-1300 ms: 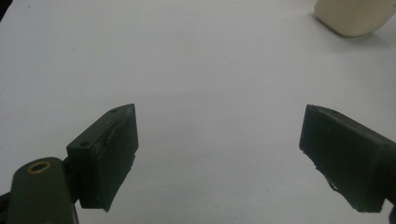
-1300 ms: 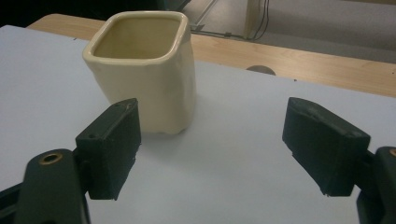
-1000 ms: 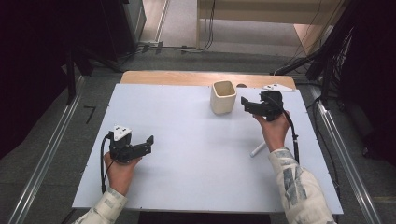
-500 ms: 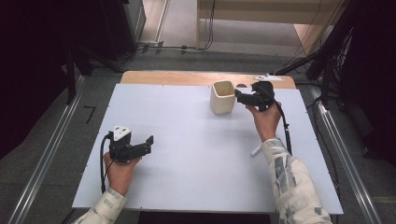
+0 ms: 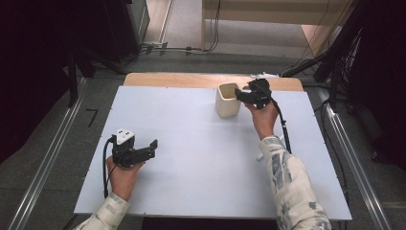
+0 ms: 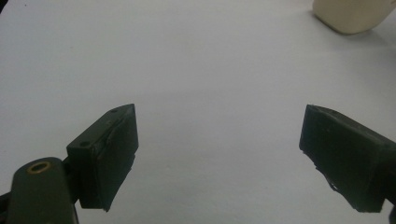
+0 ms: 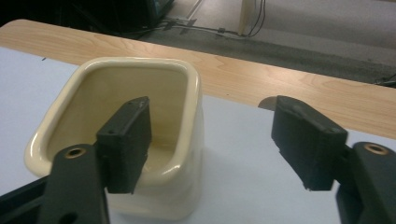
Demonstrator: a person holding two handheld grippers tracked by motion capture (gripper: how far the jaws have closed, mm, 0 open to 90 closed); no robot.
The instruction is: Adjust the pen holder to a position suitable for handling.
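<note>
Near the table's (image 5: 191, 191) front-left corner: left gripper (image 5: 143, 153) resting low, jaws spread wide, holding nothing, likely idle. By the far edge, right of centre: cream square cup (image 5: 227, 100), upright. Right gripper (image 7: 212, 140), jaws apart, straddling 1 cup wall, seemingly to pinch it.

Cup (image 5: 227, 100) far right on table (image 5: 191, 191)

Black two-jaw tool (image 5: 152, 145) (brass-ringed screw holes), trailing black cable (image 5: 104, 165), pale patterned sleeve (image 5: 292, 187).
</note>
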